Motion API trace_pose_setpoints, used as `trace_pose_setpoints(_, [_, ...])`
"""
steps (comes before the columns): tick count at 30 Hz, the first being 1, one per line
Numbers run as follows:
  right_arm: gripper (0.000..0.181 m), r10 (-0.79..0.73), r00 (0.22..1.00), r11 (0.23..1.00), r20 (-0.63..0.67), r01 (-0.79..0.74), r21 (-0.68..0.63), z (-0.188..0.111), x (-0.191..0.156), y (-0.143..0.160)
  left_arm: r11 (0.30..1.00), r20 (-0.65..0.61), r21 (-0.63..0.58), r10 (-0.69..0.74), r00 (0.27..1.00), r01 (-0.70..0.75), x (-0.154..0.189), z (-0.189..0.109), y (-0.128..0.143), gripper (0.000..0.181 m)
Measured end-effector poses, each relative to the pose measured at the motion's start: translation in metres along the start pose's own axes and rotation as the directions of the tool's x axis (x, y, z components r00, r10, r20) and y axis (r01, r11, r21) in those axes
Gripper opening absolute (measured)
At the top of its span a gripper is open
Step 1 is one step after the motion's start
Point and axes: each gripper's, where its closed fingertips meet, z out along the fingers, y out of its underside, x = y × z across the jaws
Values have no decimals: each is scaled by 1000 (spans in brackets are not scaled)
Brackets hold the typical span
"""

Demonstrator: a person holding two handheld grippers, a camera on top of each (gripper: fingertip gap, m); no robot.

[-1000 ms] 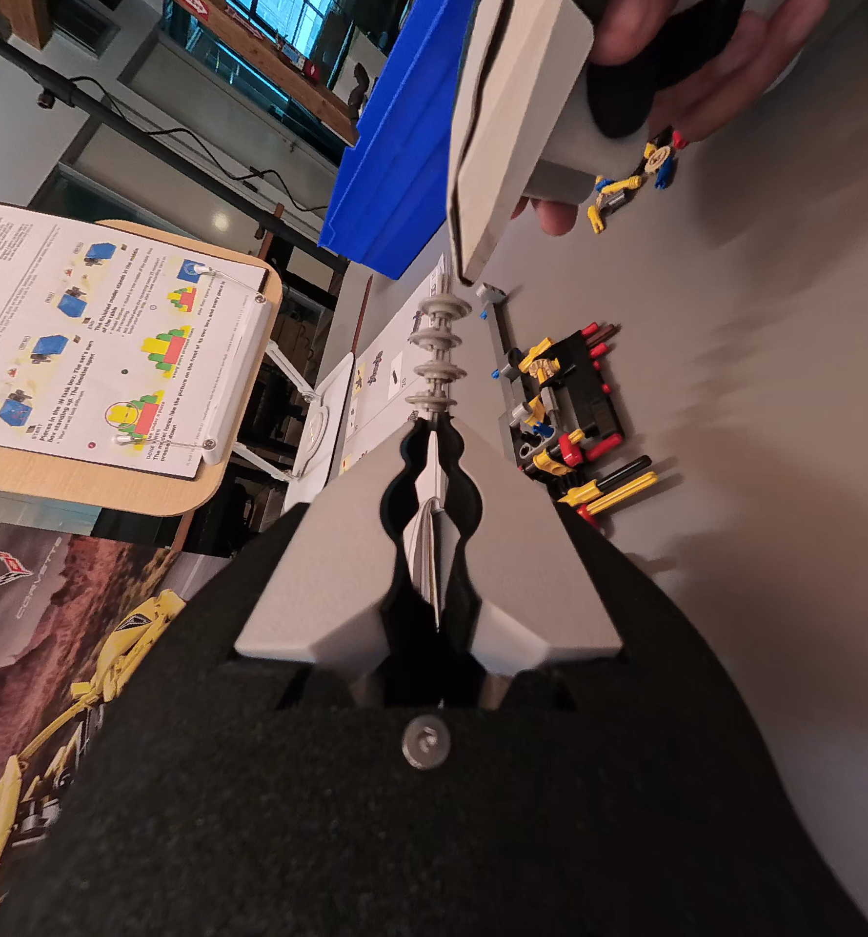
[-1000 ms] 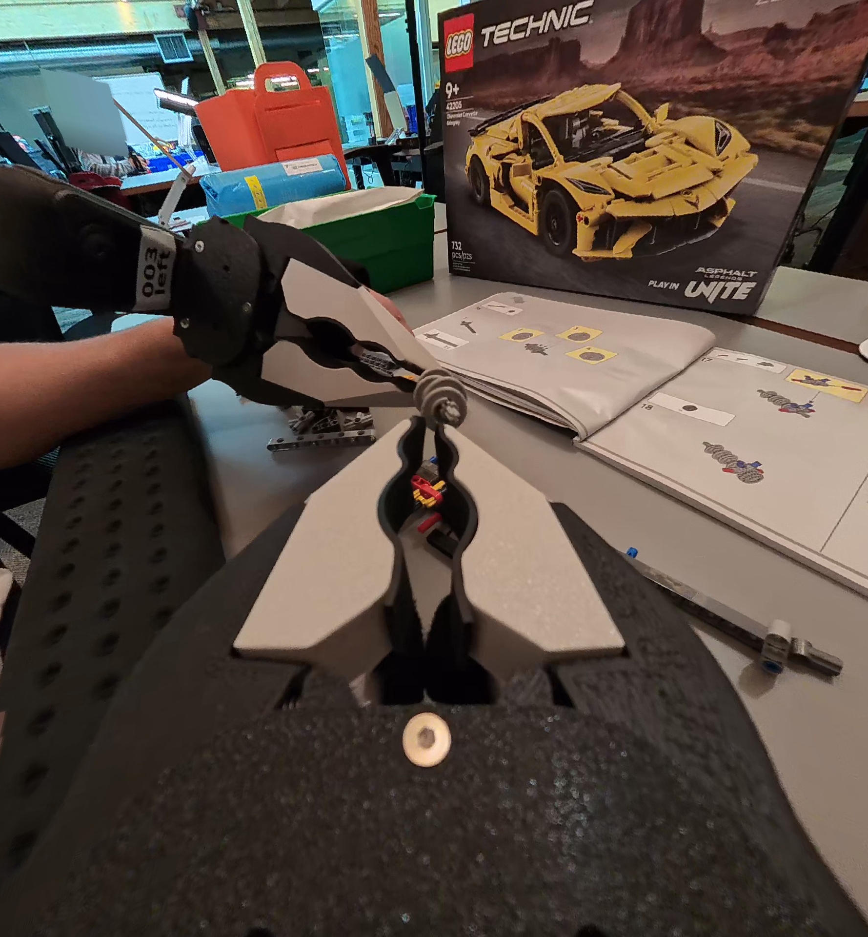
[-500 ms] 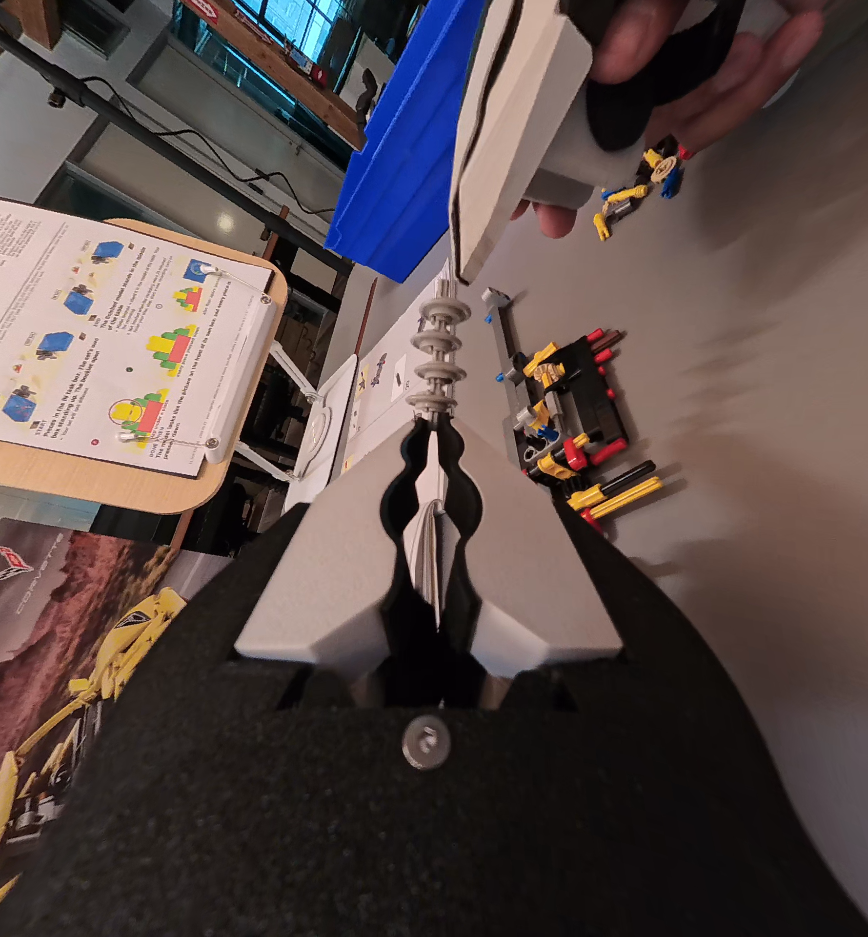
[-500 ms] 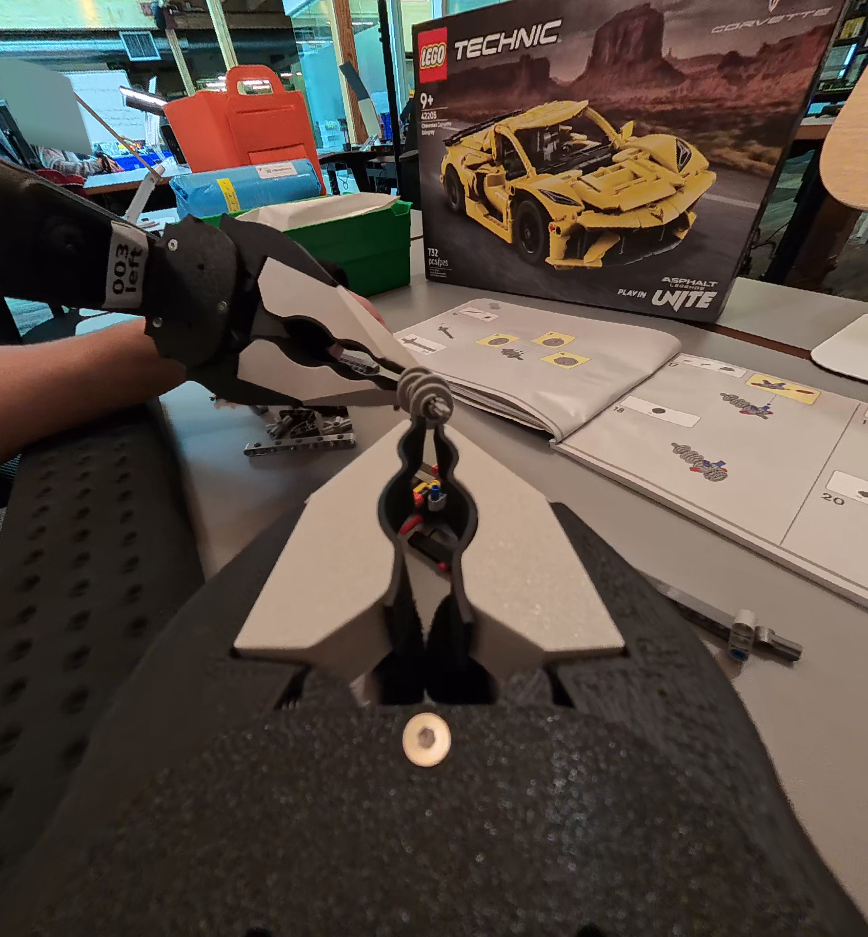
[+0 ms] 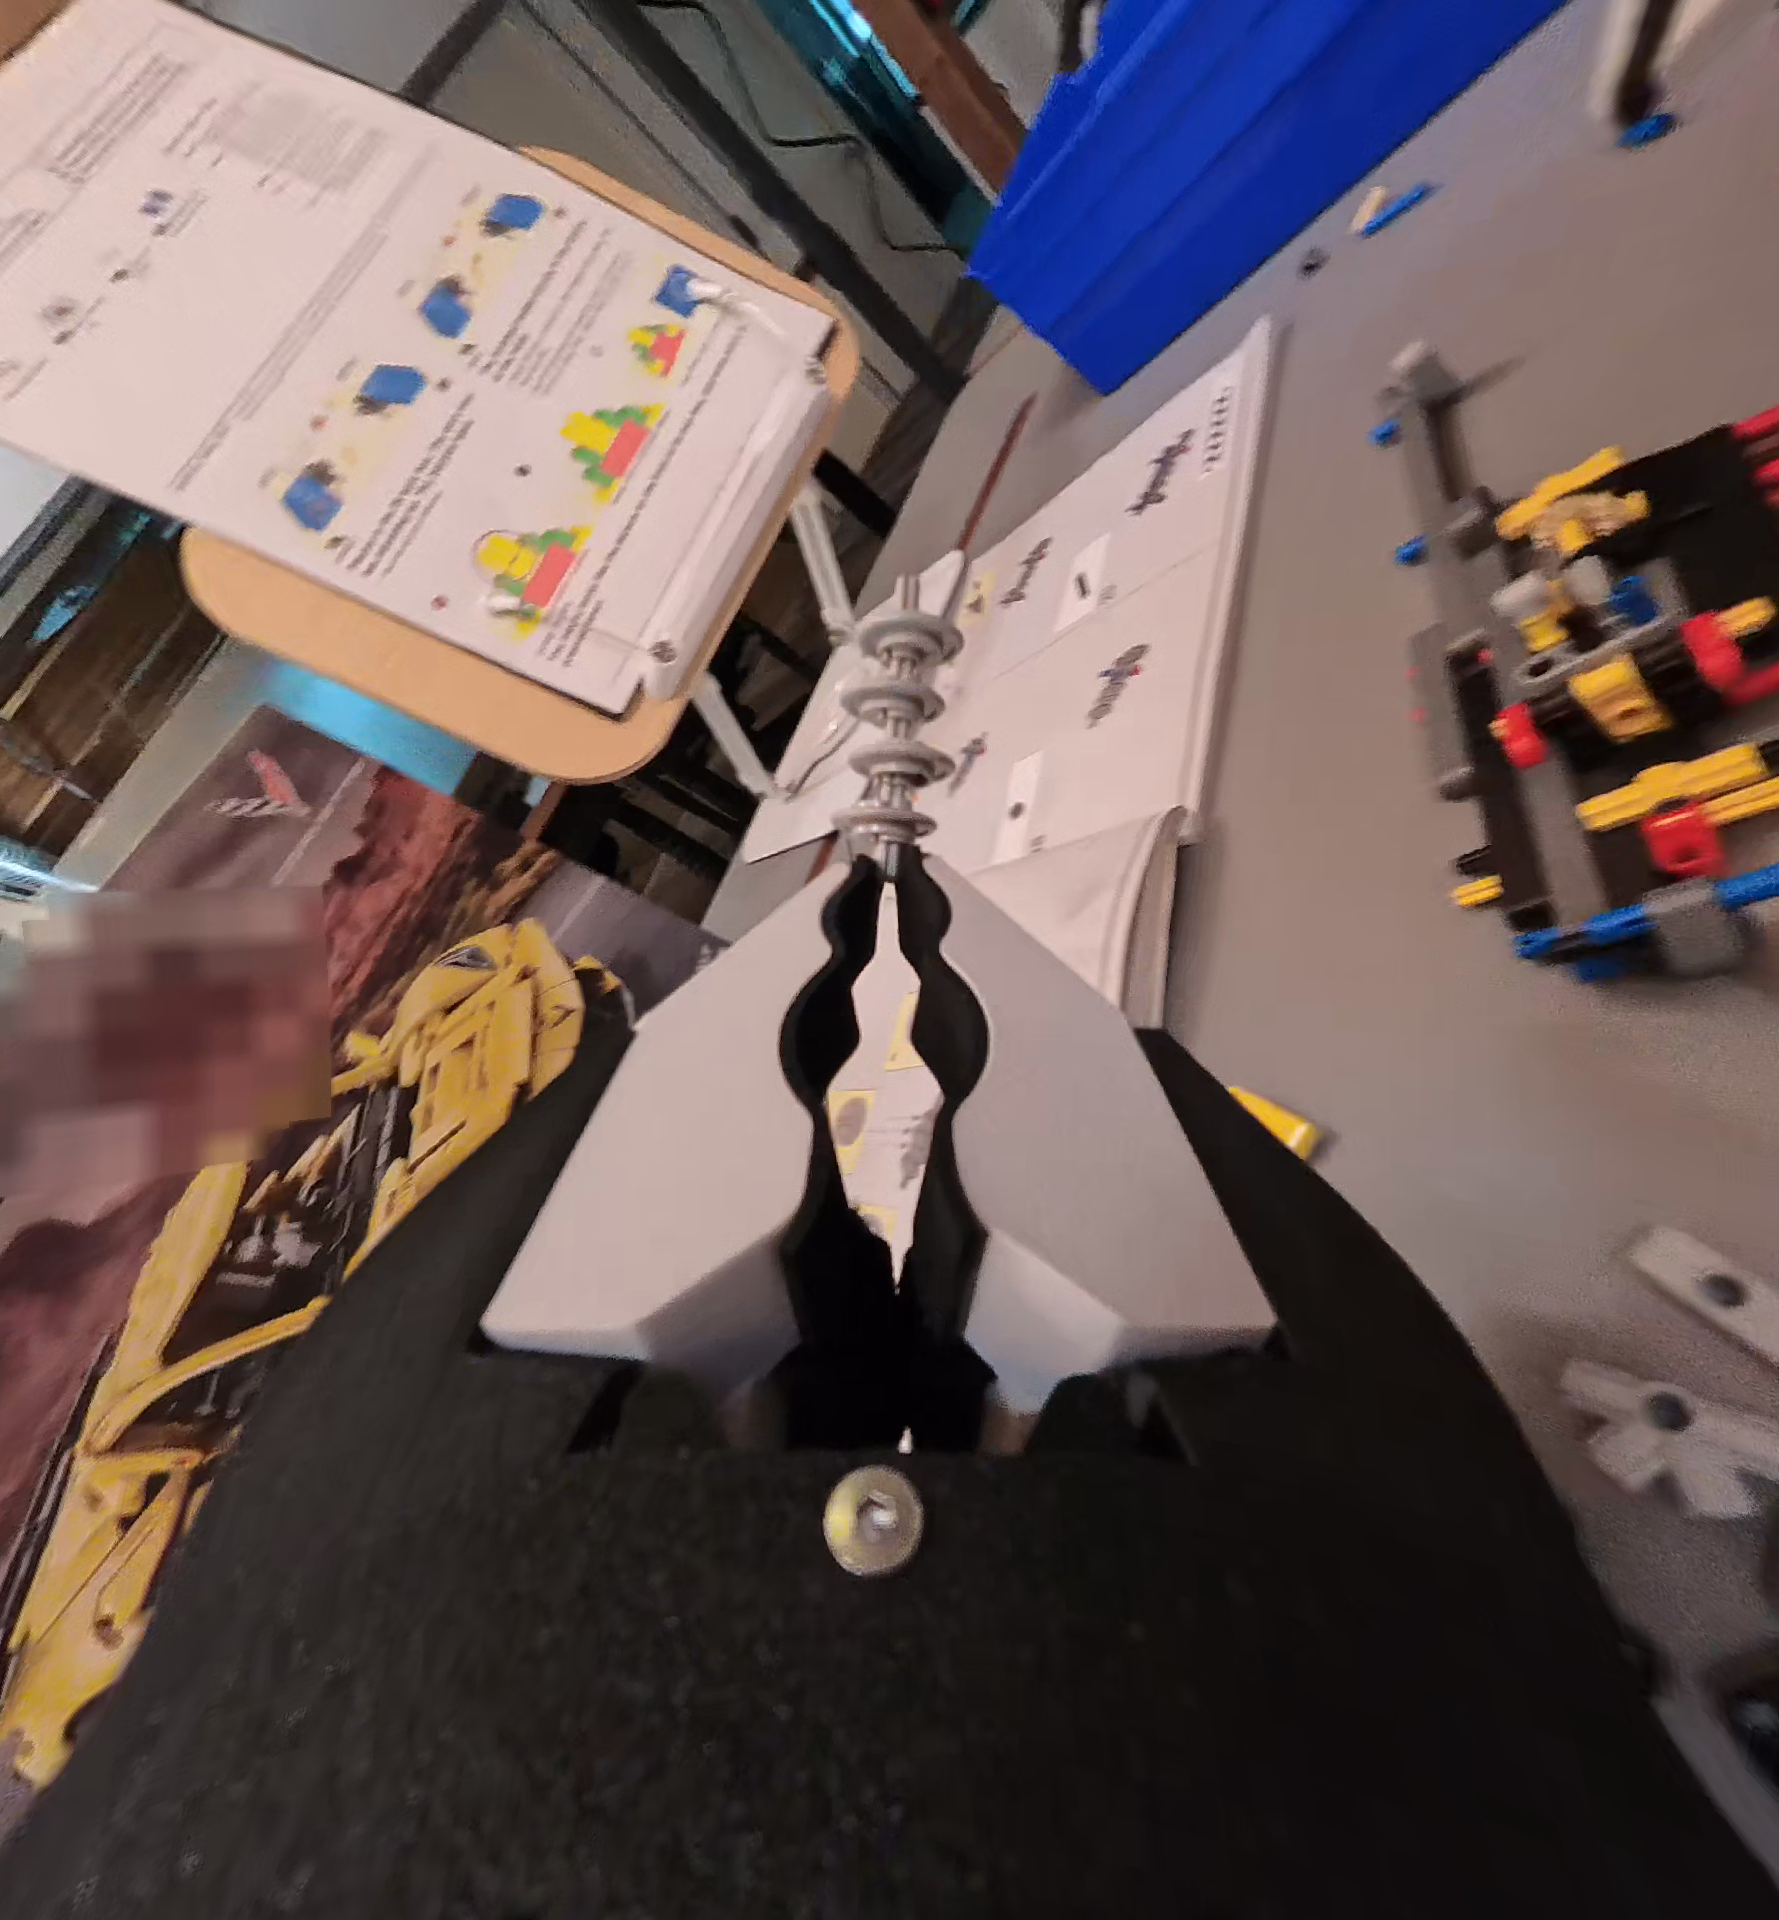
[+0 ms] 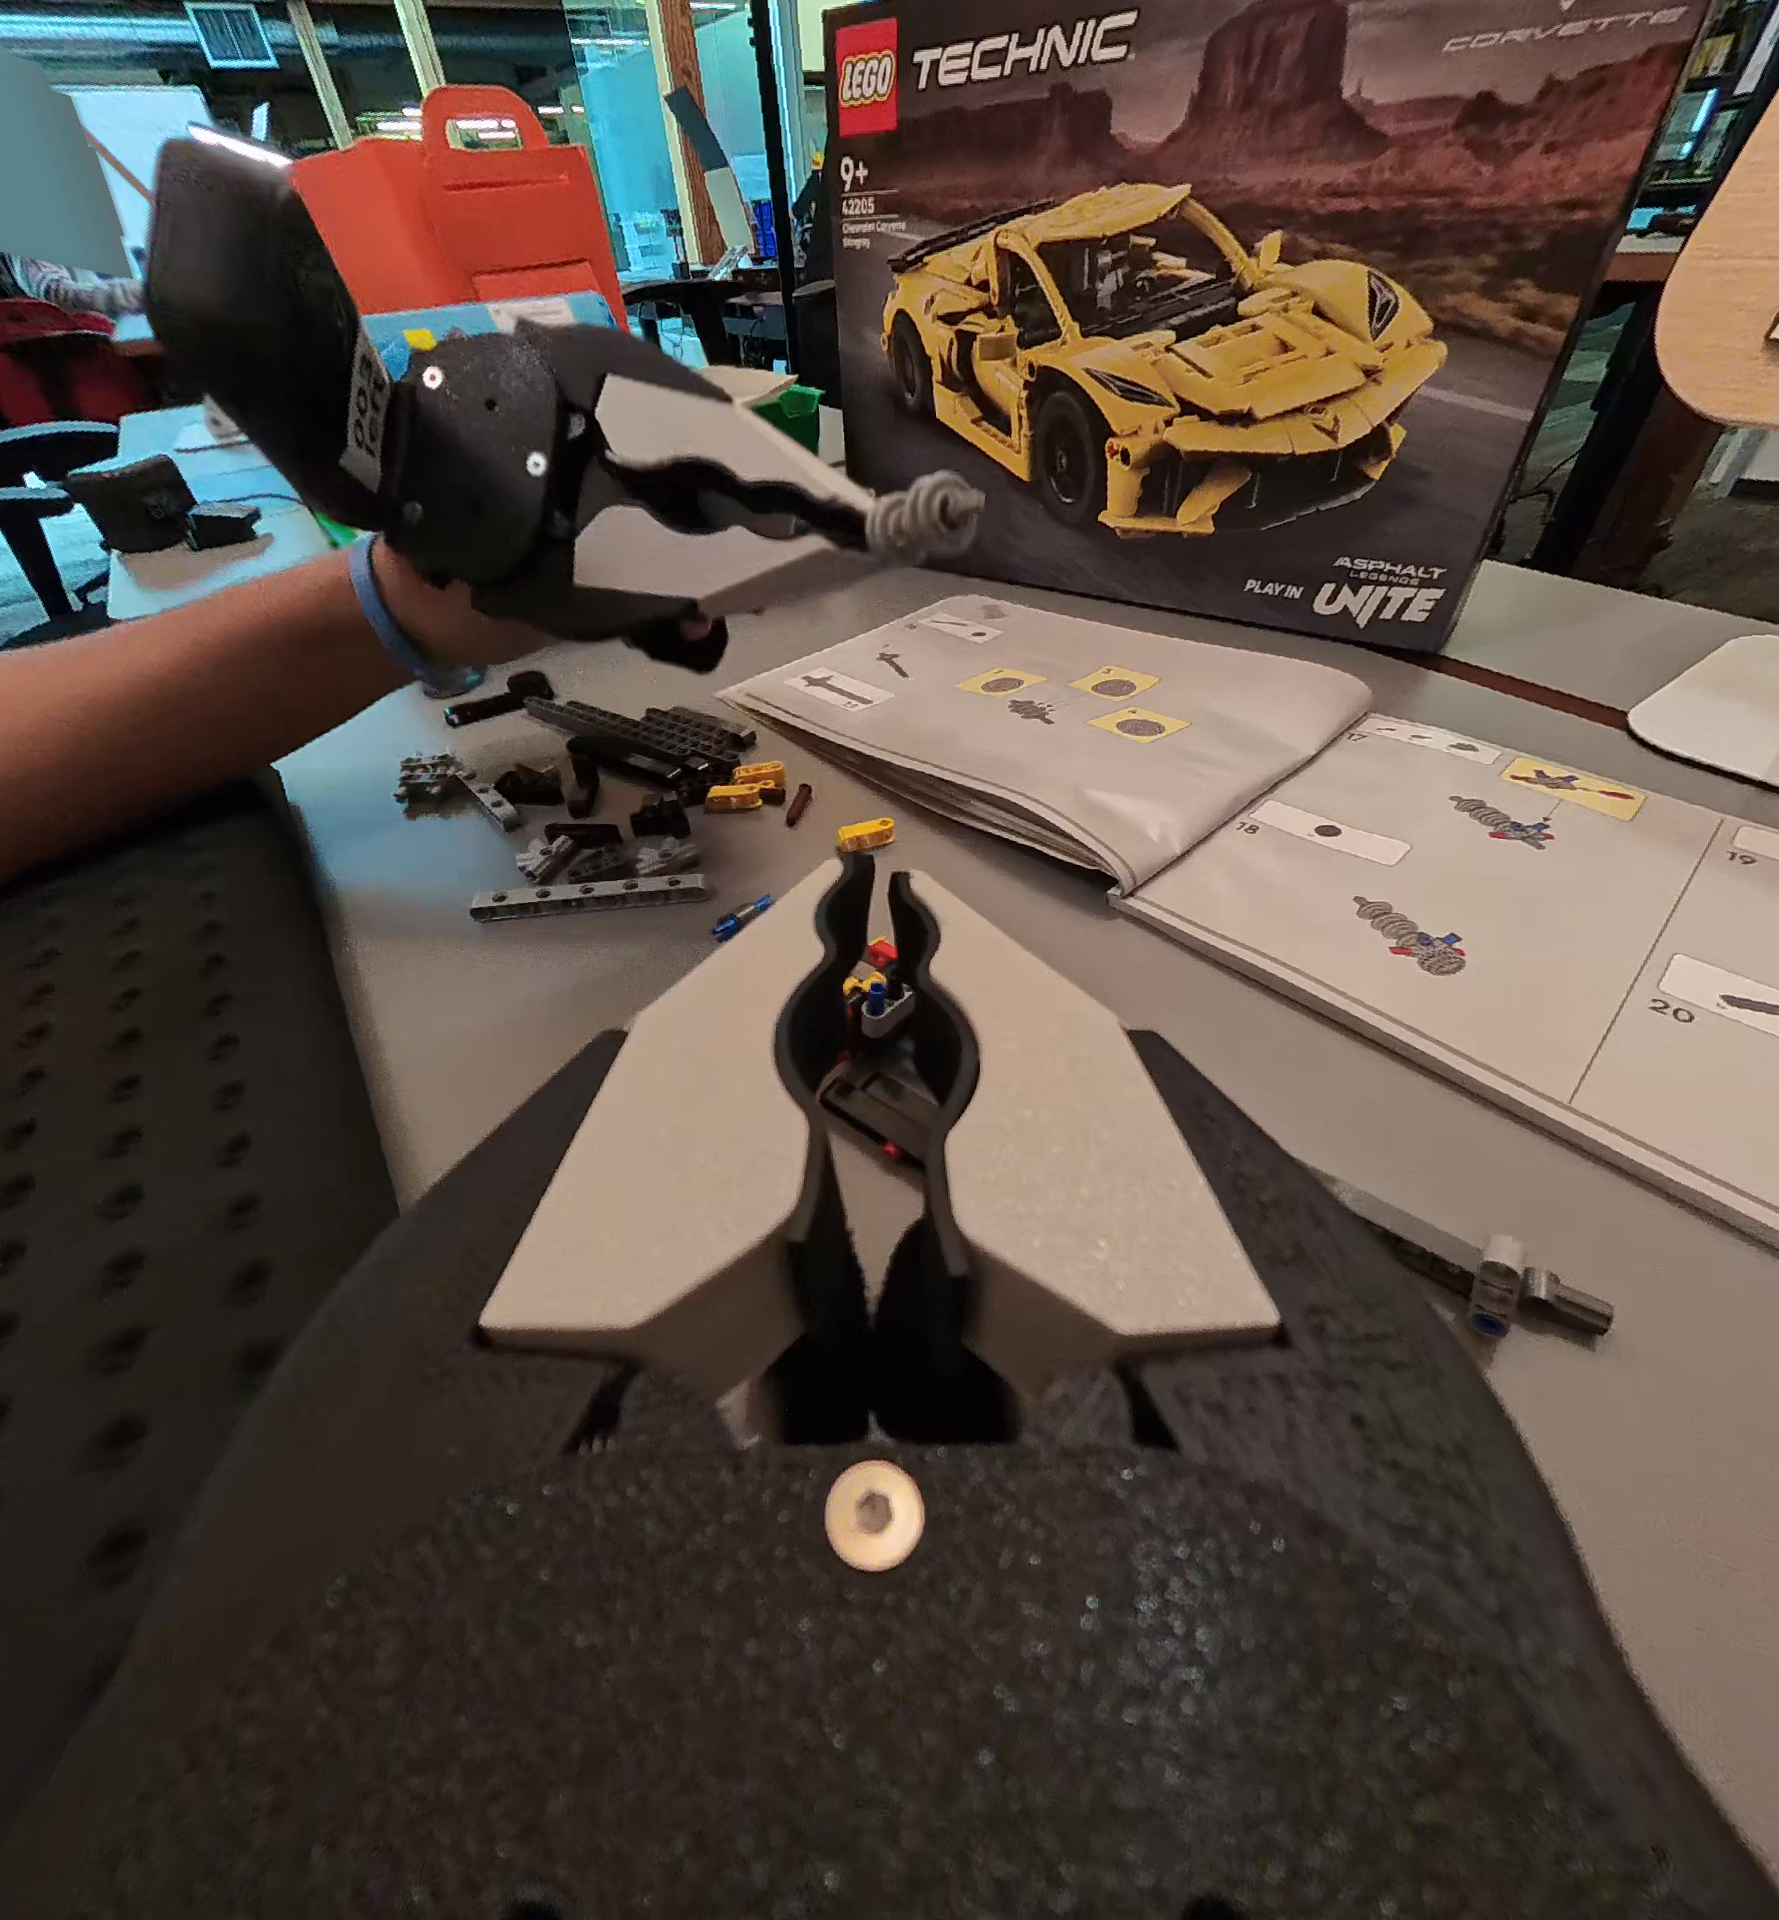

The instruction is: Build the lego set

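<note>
At frame centre a grey axle of stacked discs (image 5: 897, 717) is pinched by the left tongs (image 5: 890, 868), the right tongs (image 6: 872, 871) being parted and empty; it could be dropped through so slight a tip grip.

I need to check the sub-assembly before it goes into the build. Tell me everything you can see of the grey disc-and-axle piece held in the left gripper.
The grey disc-and-axle piece is a thin axle carrying four light grey discs spaced along it, plastic by the look. The left gripper is shut on the axle's near end, so the piece sticks straight out past the fingertips with its far end free. It is held in the air above the table, in front of the lego box in the right wrist view, and touches nothing else. Both views blur it slightly.
</note>
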Motion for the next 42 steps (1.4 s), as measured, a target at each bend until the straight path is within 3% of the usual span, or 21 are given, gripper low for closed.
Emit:
trace_pose_setpoints(9, [3,9,1000,1000,7,-9,-2,1,0,1,987,57,43,-157,986,155,-34,-16,32,2])
trace_pose_setpoints(13, [3,30,1000,1000,1,-30,6,-1,4,0,993,29,6,-118,993,118,-26,-15,35,2])
trace_pose_setpoints(18, [3,19,1000,1000,-18,-19,9,1,7,-4,988,-60,-136,-78,995,69,-14,-16,68,2])
trace_pose_setpoints(21, [3,0,1000,1000,-14,0,11,9,10,-10,981,-159,-190,3,987,-34,-10,-14,87,2])
trace_pose_setpoints(23, [3,10,1000,1000,-5,-10,16,16,13,-18,973,-161,-202,81,984,-113,-20,-9,98,2])
trace_pose_setpoints(27, [4,76,997,995,20,-75,-62,38,24,-27,959,-48,-152,236,970,-241,-42,0,94,2])
trace_pose_setpoints(30, [4,110,993,993,52,-107,-55,57,32,-40,910,-8,-153,390,921,-386,-42,3,96,2])
trace_pose_setpoints(34, [4,160,984,987,81,-160,-9,75,42,-45,921,-5,-112,375,927,-373,-34,1,100,1])
trace_pose_setpoints(42, [3,161,987,983,18,-161,90,69,53,-44,940,-41,-69,332,943,-334,-14,2,95,2])
